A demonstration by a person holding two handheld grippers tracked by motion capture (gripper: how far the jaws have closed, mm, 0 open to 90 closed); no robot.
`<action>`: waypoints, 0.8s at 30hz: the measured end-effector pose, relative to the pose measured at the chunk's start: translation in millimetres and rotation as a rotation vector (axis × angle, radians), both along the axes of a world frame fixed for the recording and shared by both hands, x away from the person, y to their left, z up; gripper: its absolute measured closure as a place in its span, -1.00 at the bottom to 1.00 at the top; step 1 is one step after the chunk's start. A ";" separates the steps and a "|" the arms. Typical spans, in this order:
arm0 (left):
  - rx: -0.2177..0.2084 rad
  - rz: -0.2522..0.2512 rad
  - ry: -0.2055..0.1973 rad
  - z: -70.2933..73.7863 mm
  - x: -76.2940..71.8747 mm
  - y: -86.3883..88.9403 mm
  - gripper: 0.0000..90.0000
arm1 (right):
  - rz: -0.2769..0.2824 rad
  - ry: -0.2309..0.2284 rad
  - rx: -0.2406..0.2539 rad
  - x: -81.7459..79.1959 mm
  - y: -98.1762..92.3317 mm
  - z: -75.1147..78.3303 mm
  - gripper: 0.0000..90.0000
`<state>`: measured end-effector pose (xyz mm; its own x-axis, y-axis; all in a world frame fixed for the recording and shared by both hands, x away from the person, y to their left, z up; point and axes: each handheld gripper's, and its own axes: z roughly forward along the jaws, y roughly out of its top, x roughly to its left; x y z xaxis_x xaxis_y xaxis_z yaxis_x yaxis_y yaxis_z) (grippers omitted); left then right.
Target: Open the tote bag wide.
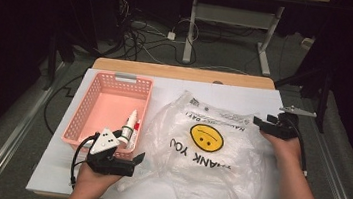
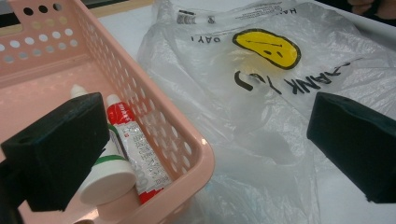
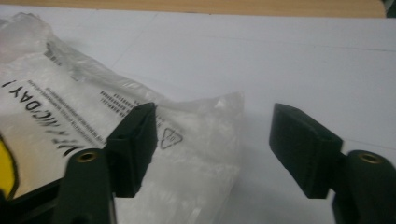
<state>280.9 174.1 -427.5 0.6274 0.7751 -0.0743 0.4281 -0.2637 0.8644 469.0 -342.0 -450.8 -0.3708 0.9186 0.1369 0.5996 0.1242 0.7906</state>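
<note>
A clear plastic bag (image 1: 204, 143) with a yellow smiley and "THANK YOU" print lies crumpled on the white table top. To its left stands a pink basket (image 1: 108, 107) holding a red-and-white tube (image 2: 137, 149) and a white bottle (image 2: 105, 172) with a green band. My left gripper (image 1: 130, 160) hovers at the basket's near right corner with its jaws wide open; in the left gripper view (image 2: 205, 149) they straddle the basket rim (image 2: 187, 140) and the bag (image 2: 261, 93). My right gripper (image 1: 261, 122) is open at the bag's far right corner (image 3: 205, 140), whose edge lies between the jaws, unpressed.
The white sheet (image 1: 245, 95) covers a wooden table whose back edge (image 1: 182, 73) shows. Behind the table, cables (image 1: 136, 34) and a desk frame (image 1: 234, 20) sit on the dark floor. Bare sheet (image 3: 280, 56) lies to the right of the bag.
</note>
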 end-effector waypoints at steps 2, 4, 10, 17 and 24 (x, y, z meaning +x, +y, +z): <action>-0.007 0.002 0.003 0.1 -0.1 0.5 -1.00 | 0.002 0.029 -0.006 11.7 -0.3 -5.7 -0.44; -0.020 -0.008 0.010 1.4 -1.2 0.7 -1.00 | 0.017 0.074 -0.009 22.6 0.8 -13.8 -0.54; -0.002 -0.010 0.009 0.1 -0.4 0.5 -1.00 | 0.068 0.095 -0.073 28.8 8.1 -25.6 -0.18; -0.004 -0.006 0.004 -0.3 -0.1 1.2 -1.00 | 0.142 0.070 -0.127 17.3 14.3 -26.0 0.91; -0.004 -0.009 0.005 -0.8 -0.3 -0.6 -1.00 | 0.127 0.062 -0.117 14.1 8.1 -18.4 1.00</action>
